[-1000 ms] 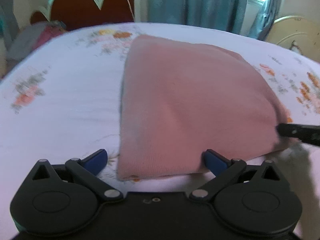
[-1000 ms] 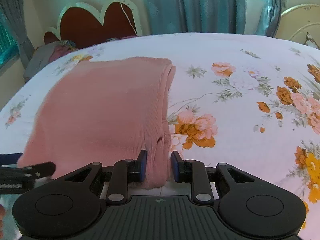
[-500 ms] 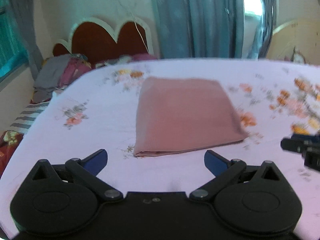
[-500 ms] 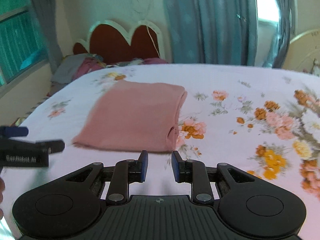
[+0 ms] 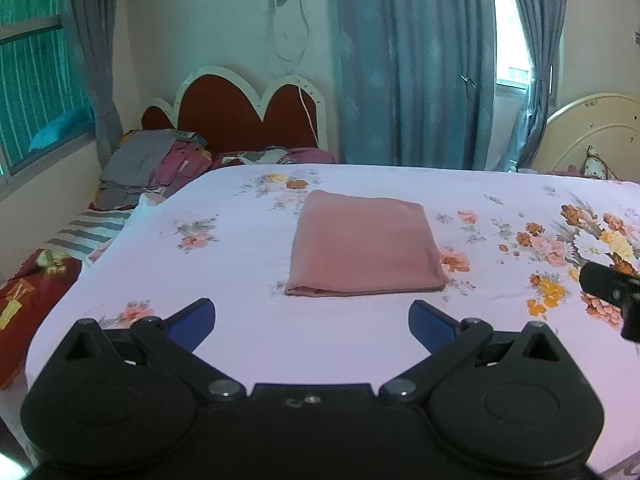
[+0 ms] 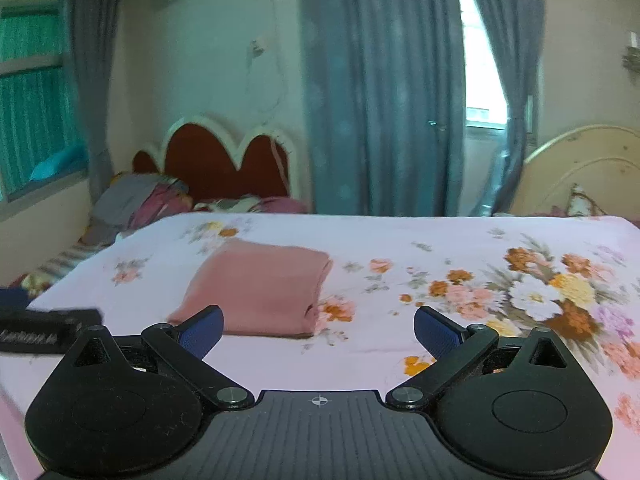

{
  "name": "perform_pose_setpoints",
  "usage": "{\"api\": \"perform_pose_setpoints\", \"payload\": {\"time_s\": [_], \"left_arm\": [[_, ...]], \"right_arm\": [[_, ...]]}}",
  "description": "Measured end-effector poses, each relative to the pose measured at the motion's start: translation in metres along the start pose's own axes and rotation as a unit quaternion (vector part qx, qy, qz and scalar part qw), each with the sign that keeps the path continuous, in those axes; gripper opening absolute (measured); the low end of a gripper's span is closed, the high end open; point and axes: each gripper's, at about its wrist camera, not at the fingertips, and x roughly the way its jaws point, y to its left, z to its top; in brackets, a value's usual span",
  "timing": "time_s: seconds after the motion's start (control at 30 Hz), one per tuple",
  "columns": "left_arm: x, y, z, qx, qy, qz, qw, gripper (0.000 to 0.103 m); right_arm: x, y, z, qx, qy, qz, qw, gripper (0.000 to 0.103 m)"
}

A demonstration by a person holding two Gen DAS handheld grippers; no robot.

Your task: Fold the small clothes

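A pink garment lies folded into a flat rectangle on the floral bedsheet. My left gripper hovers above the sheet, well back from the garment's near edge, open with nothing between its blue pads. In the right wrist view the same garment lies ahead and to the left. My right gripper is back from it too, its jaws opening wide and empty. Each gripper shows at the edge of the other's view: the right one and the left one.
A heart-shaped red headboard stands behind the bed, with a heap of clothes and bedding at the left. Blue curtains hang at the back. A cream headboard stands at the far right. The bed's left edge drops to striped and red fabric.
My right gripper let go of the garment's folded edge and its jaws spread wide. Both grippers pulled back and rose from the garment, which now lies flat and folded on the sheet.
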Motion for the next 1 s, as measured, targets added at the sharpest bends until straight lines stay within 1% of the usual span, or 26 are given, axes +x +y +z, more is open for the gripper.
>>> {"api": "perform_pose_setpoints", "payload": {"time_s": [0.17,0.4,0.57,1.0], "left_arm": [[-0.018,0.007,-0.006,-0.010,-0.002,0.009,0.9999,0.103],[-0.035,0.016,-0.011,-0.020,-0.016,0.016,0.9995,0.103],[-0.038,0.020,-0.012,-0.027,-0.019,0.014,0.9994,0.103],[-0.044,0.019,-0.014,-0.023,-0.025,0.009,0.9994,0.103]], "right_arm": [[-0.013,0.002,-0.001,0.002,-0.005,-0.003,1.000,0.103],[-0.025,0.006,-0.005,0.000,-0.007,0.009,1.000,0.103],[-0.034,0.010,-0.007,-0.008,-0.014,0.013,1.000,0.103],[-0.040,0.007,-0.009,-0.004,-0.018,0.012,1.000,0.103]]}}
